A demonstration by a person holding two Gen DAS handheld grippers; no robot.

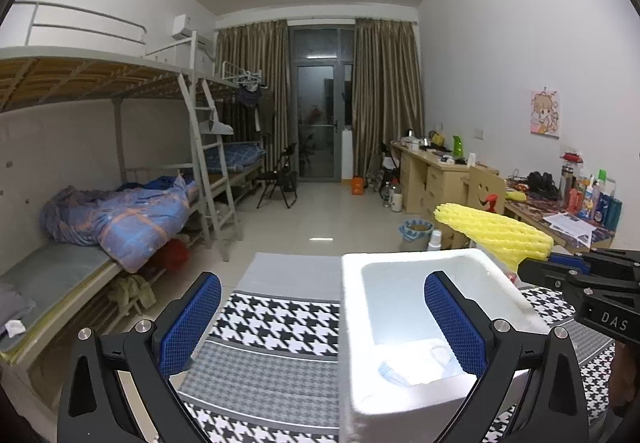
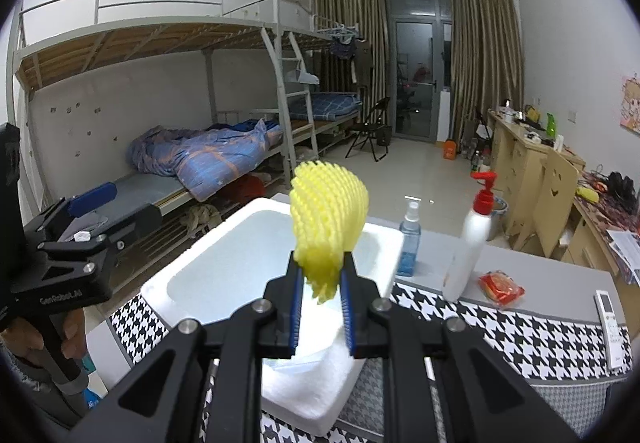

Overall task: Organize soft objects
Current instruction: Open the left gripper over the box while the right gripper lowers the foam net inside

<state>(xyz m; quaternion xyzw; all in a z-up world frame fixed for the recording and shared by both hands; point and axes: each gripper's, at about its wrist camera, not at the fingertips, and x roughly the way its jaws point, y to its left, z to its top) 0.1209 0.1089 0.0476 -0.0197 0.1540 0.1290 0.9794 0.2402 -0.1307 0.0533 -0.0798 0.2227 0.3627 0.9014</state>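
A white foam box (image 1: 400, 263) stands open on a table with a houndstooth cloth (image 1: 272, 319). My right gripper (image 2: 322, 271) is shut on a yellow foam net sleeve (image 2: 328, 215) and holds it upright above the box (image 2: 192, 275). In the left wrist view the sleeve (image 1: 496, 235) and the right gripper (image 1: 556, 267) hang over the box's right rim. My left gripper (image 1: 320, 299) is open and empty, its fingers straddling the box's left wall. It also shows in the right wrist view (image 2: 96, 199) at the left.
On the table right of the box stand a blue spray bottle (image 2: 409, 239) and a white pump bottle (image 2: 472, 235), with a red packet (image 2: 500, 287) and a remote (image 2: 610, 327). Bunk beds line the left wall; desks line the right.
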